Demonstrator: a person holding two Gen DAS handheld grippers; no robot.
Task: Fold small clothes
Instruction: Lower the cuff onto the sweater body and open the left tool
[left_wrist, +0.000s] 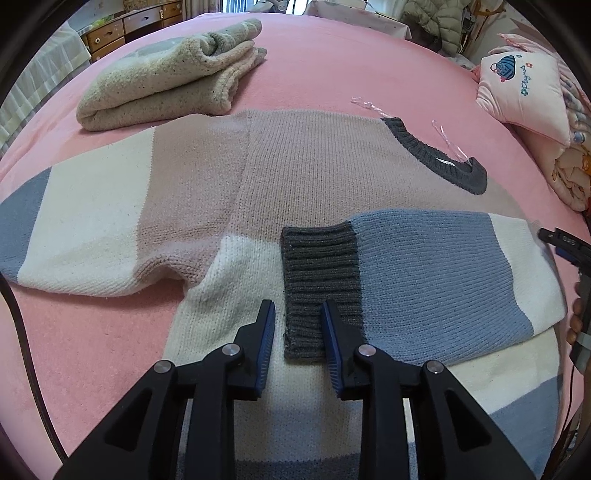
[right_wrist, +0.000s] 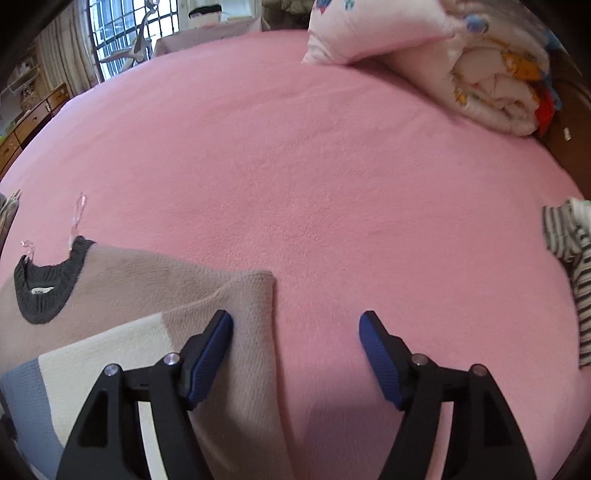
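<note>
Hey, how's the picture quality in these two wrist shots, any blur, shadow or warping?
Left wrist view: sharp, with the sweater knit and cuff ribbing crisp; soft even light; the fisheye bows the bed edges. Right wrist view: also sharp, a dim shadow beneath the right gripper, and the window bright but not blown out.

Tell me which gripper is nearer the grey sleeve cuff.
Left. The left gripper hovers open right over the grey sleeve cuff; the right gripper stands open at the sweater's folded shoulder edge.
</note>
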